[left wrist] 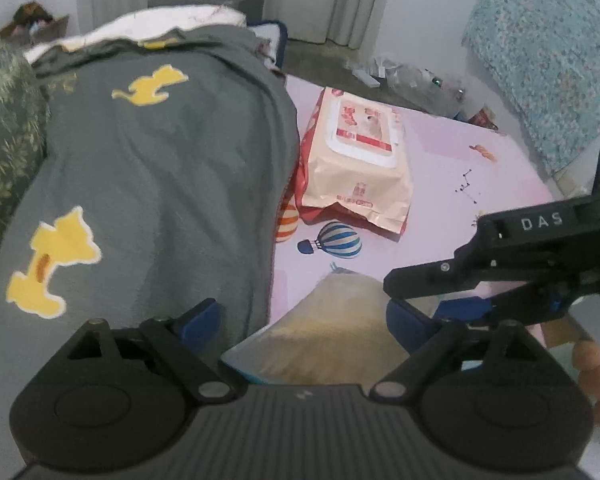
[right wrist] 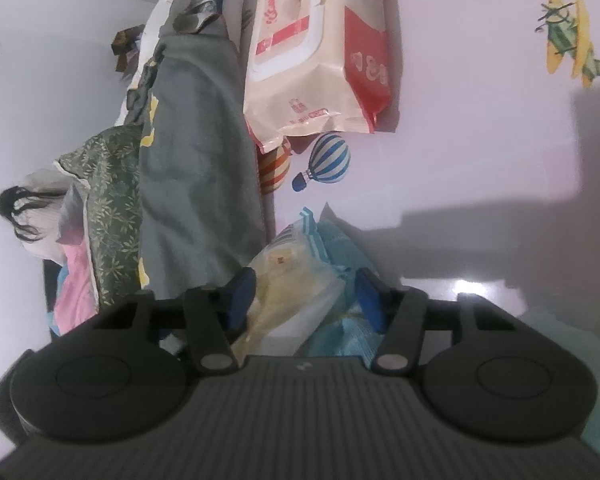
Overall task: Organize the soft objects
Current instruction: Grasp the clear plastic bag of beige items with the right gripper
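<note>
A clear soft packet with a yellowish filling and a blue edge (left wrist: 332,332) lies on the pink play mat (left wrist: 440,168), between the blue pads of my open left gripper (left wrist: 304,320). My right gripper (right wrist: 304,294) has its jaws around the same packet (right wrist: 296,280); whether the pads press on it I cannot tell. It enters the left wrist view from the right (left wrist: 432,300). A pink and red pack of wet wipes (left wrist: 356,160) lies further along the mat. A grey blanket with yellow cartoon patches (left wrist: 160,168) is piled to the left.
A green leaf-print cloth (left wrist: 4,140) lies left of the blanket. A teal knitted cover (left wrist: 548,60) hangs at the far right, with clear plastic litter (left wrist: 420,76) on the floor beside it. Pink and white cloths (right wrist: 72,280) lie behind the blanket.
</note>
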Tool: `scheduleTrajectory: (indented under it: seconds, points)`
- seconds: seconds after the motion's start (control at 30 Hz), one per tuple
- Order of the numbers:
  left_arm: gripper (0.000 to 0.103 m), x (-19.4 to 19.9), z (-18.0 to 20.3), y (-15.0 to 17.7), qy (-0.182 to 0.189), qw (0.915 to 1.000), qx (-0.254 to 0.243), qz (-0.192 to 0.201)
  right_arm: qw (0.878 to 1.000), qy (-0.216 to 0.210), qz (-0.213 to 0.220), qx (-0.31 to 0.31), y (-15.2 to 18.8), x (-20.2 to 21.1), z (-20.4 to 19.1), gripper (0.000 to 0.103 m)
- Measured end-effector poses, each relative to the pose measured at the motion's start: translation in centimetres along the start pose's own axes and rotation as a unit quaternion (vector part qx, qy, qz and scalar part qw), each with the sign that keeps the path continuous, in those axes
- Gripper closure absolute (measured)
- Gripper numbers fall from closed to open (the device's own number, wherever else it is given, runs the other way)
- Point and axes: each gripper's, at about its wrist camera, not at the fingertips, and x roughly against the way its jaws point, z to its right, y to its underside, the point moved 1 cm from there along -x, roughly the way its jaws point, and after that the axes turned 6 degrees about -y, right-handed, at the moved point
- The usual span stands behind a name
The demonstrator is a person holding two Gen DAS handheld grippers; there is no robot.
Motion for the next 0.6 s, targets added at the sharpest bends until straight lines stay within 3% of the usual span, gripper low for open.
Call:
scheduleTrajectory:
  seconds: [0.2,0.33,0.47,0.6]
  points:
    - [0.011,-1.4,-0.7,-0.7,0.052,0.9969,0.034,-0.048,1.000,-0.015,0.001,0.007,-0.6,-0.1,0.2,0.059]
    - [0.012,-1.6,0.0,-0.9,0.046,0.9972,0.022,-0.054,1.000,-0.020,0.000,0.008,-0.7,-0.3,0.6,0.059]
    - [0.021,-0.9,0.0,-1.1,0.062,0.9959,0.040,-0.053,1.000,-0.025,0.003,0.009,-0.7,-0.4,0.6,0.061]
    - [0.021,0.6,0.7,-1.2,0.081,0.9953,0.034,-0.042,0.999,-0.037,0.009,0.006,-0.6,0.0,0.3,0.065]
